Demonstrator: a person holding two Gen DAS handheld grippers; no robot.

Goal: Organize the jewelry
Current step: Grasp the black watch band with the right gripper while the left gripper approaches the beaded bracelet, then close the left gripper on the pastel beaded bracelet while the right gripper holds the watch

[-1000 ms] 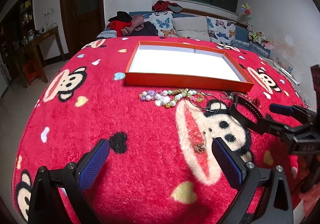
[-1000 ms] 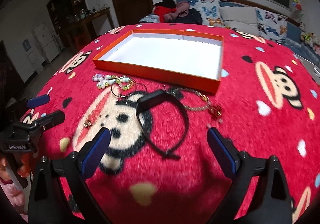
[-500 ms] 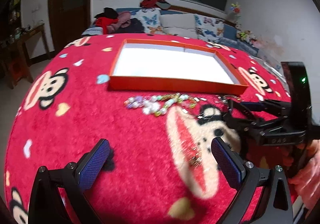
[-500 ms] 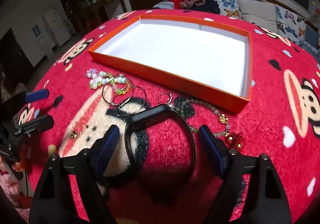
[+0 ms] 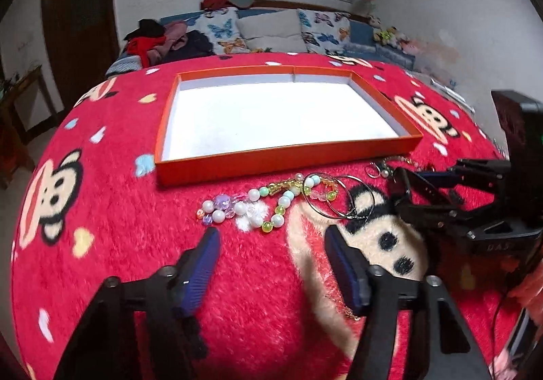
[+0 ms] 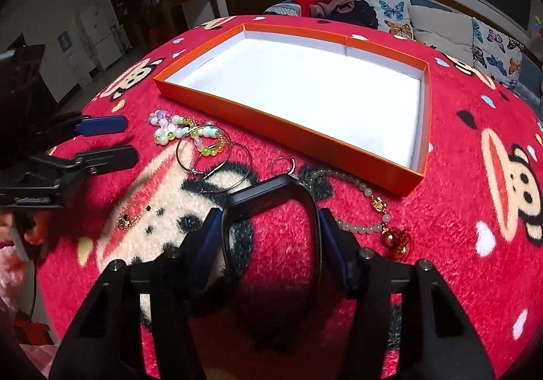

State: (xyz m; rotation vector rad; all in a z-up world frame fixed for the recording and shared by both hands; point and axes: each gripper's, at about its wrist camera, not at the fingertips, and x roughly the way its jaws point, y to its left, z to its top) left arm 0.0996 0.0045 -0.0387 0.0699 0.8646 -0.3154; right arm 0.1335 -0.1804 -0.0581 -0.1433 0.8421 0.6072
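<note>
An empty orange tray with a white floor [image 5: 288,156] [image 6: 298,135] lies on the red monkey-print blanket. In front of it lie a pastel bead bracelet [image 5: 258,203] [image 6: 176,132], thin hoop rings [image 5: 339,200] [image 6: 217,156], a jade bead string with a red charm [image 6: 366,206] and a small gold piece [image 6: 127,220]. My right gripper [image 6: 269,234] is shut on a black band [image 6: 264,196], its pads touching both sides of the loop. My left gripper [image 5: 271,261] is open, just short of the bead bracelet. It also shows in the right wrist view [image 6: 105,139].
A sofa with butterfly pillows [image 5: 271,30] and a pile of clothes [image 5: 159,40] stands behind the blanket. A wooden desk [image 6: 183,3] and a dark door are at the far left. The right gripper's body [image 5: 475,203] is at the right of the left wrist view.
My right gripper moved forward over the black band and closed onto it. My left gripper moved toward the bead bracelet and its jaws narrowed.
</note>
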